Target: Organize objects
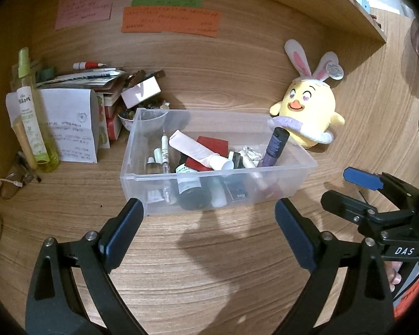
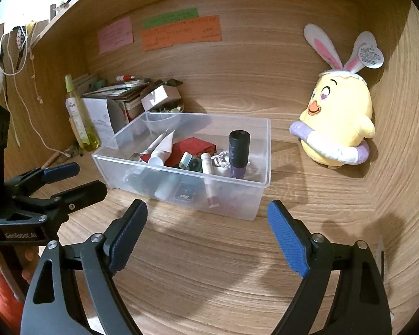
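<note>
A clear plastic bin [image 1: 142, 178] [image 2: 259, 150] stands on the wooden shelf and holds several cosmetics. Among them are a pink tube [image 1: 192, 150] [image 2: 164, 145], a purple bottle with a black cap [image 1: 275, 146] [image 2: 238, 150] and a red box [image 1: 212, 145] [image 2: 192, 143]. My left gripper [image 1: 207, 202] is open just in front of the bin's near wall, with nothing between its fingers. My right gripper [image 2: 206, 203] is also open and empty, short of the bin's front right corner. Each gripper shows in the other's view: the right gripper [image 1: 346, 189] and the left gripper [image 2: 81, 180].
A yellow chick plush with bunny ears [image 1: 310, 111] [image 2: 338, 117] leans at the right of the bin. At the left stand a green spray bottle [image 1: 32, 117] [image 2: 78, 117], a white paper box [image 1: 69, 122], stacked books and a small bowl [image 1: 127, 118]. Coloured notes [image 1: 170, 19] are stuck on the back wall.
</note>
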Demonstrator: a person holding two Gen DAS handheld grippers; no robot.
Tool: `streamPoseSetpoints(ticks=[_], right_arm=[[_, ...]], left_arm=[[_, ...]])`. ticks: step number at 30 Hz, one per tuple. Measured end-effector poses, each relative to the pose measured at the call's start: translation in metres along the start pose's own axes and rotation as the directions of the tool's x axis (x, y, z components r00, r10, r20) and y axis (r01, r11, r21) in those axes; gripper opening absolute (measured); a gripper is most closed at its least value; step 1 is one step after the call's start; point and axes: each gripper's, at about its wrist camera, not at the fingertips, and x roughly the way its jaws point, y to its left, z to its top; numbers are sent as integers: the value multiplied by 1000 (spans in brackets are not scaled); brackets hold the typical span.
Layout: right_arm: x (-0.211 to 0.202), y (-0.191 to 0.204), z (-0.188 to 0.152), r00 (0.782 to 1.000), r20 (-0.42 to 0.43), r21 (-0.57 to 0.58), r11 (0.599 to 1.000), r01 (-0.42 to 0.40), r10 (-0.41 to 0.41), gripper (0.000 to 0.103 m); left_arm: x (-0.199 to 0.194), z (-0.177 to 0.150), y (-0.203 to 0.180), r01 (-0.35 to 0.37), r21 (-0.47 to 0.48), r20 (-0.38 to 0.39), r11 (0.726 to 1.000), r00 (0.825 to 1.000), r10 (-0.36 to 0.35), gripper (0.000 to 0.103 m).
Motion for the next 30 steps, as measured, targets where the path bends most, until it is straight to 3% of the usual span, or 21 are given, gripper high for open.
streamPoseSetpoints(ticks=[30], right_arm=[[4, -1, 0, 1000, -16, 18, 1000, -18, 18, 87]], left_arm=[[-4, 2, -3, 20, -4, 1, 1000, 1000, -20, 98]])
